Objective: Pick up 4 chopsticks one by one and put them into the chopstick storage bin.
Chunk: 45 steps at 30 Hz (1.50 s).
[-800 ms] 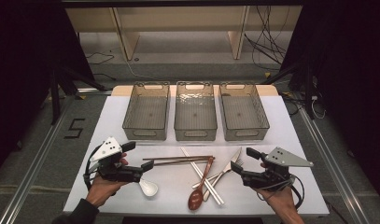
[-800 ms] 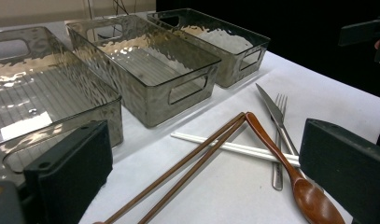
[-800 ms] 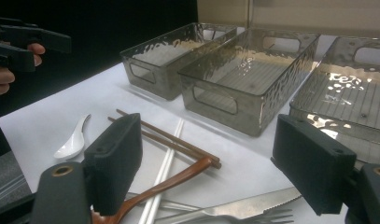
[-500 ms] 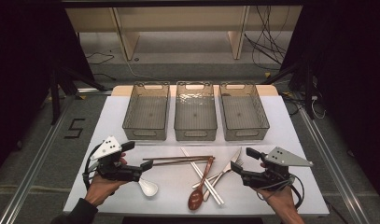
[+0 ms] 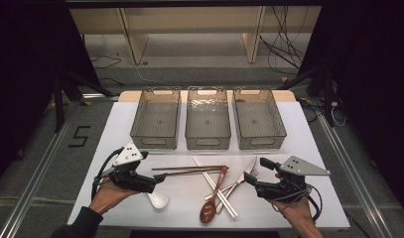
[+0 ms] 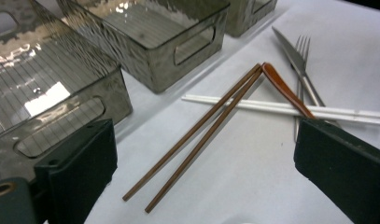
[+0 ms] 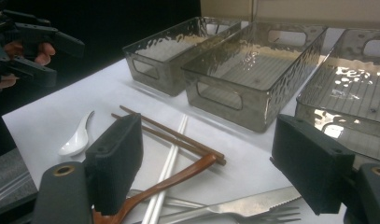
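Both the left gripper point(image 5: 157, 184) and right gripper point(image 5: 249, 178) hover with jaws wide apart, empty, flanking the brown chopsticks point(image 5: 189, 169).

Lighting: overhead light is falling on the white table point(image 5: 308, 148), leaving the surrounding room dark. Glare is glinting off the clear bins point(image 6: 47, 98) in both gripper views. Shadows are lying soft and short beneath the cutlery. Focus: black jaws in the foreground are blurring slightly; high view is showing mild grain.
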Motion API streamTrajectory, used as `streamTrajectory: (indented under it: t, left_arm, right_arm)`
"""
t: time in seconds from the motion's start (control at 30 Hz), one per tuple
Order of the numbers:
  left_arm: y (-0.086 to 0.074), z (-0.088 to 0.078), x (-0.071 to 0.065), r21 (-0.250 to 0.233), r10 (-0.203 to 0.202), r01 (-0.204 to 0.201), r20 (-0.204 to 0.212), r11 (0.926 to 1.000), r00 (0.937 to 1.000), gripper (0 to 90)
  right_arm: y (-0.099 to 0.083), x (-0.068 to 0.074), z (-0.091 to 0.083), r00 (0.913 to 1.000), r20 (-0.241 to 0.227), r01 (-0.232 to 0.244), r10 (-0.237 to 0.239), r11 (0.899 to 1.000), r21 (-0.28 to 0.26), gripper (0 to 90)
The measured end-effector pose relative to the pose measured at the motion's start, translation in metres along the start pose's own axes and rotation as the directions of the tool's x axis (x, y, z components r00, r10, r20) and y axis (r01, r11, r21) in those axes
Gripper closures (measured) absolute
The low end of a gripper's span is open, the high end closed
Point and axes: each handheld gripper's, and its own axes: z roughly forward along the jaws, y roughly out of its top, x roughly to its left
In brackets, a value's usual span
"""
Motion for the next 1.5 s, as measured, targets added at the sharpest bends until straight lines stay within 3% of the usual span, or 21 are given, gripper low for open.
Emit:
streamTrajectory:
  t: [0.3,0.4,0.5,0.67,0.83,0.93,1.07,1.17,1.3,1.37,1.4,1.43,1.5]
  left_arm:
    - [0.005,0.021,0.005,0.111,0.039,-0.038,-0.003,0.9931,0.9992,9.4]
    - [0.006,0.032,0.007,0.147,0.066,-0.068,0.024,0.9868,0.9976,11.7]
    - [0.006,0.043,0.007,0.195,0.110,-0.115,0.034,0.9740,0.9933,13.6]
    - [0.008,0.062,0.011,0.246,0.126,-0.137,0.061,0.9594,0.9901,19.0]
    - [0.015,0.077,0.018,0.297,0.165,-0.177,0.067,0.9382,0.9840,24.1]
    - [0.019,0.086,0.018,0.346,0.218,-0.231,0.076,0.9095,0.9730,26.7]
    - [0.020,0.100,0.023,0.383,0.201,-0.221,0.091,0.8972,0.9754,30.0]
    - [0.021,0.106,0.027,0.404,0.206,-0.231,0.105,0.8850,0.9728,31.9]
    - [0.023,0.114,0.029,0.417,0.214,-0.242,0.115,0.8762,0.9701,37.7]
    - [0.022,0.118,0.030,0.428,0.220,-0.252,0.125,0.8679,0.9676,40.4]
    - [0.021,0.122,0.031,0.439,0.227,-0.265,0.138,0.8589,0.9642,41.4]
    - [0.021,0.122,0.031,0.439,0.227,-0.265,0.138,0.8589,0.9642,42.3]
    - [0.019,0.126,0.032,0.455,0.229,-0.275,0.155,0.8468,0.9610,44.0]
  right_arm:
    - [-0.001,0.000,0.003,1.0000,-0.006,0.004,-0.004,1.000,0.022,25.9]
    - [-0.001,0.000,0.003,1.0000,-0.007,0.002,-0.002,1.000,0.024,26.0]
    - [-0.001,-0.001,0.004,1.0000,-0.008,-0.001,0.001,1.000,0.029,26.0]
    - [-0.001,0.000,0.004,0.9999,-0.011,0.002,-0.002,0.999,0.036,26.1]
    - [-0.001,0.000,0.005,0.9999,-0.015,0.008,-0.007,0.999,0.038,26.1]
    - [-0.002,0.000,0.006,0.9998,-0.015,0.011,-0.010,0.999,0.044,26.2]
    - [-0.001,0.000,0.006,0.9997,-0.022,0.009,-0.008,0.999,0.045,26.2]
    - [-0.001,0.000,0.006,0.9997,-0.025,0.007,-0.006,0.999,0.043,26.3]
    - [-0.001,-0.001,0.007,0.9996,-0.029,0.004,-0.003,0.999,0.047,26.4]
    - [-0.002,-0.001,0.007,0.9995,-0.031,0.003,-0.002,0.999,0.049,26.4]
    - [-0.002,-0.001,0.007,0.9995,-0.032,0.003,-0.001,0.999,0.050,26.4]
    - [-0.002,-0.001,0.007,0.9995,-0.032,0.002,-0.001,0.999,0.050,26.4]
    - [-0.002,-0.001,0.008,0.9994,-0.034,0.001,0.000,0.999,0.049,26.4]
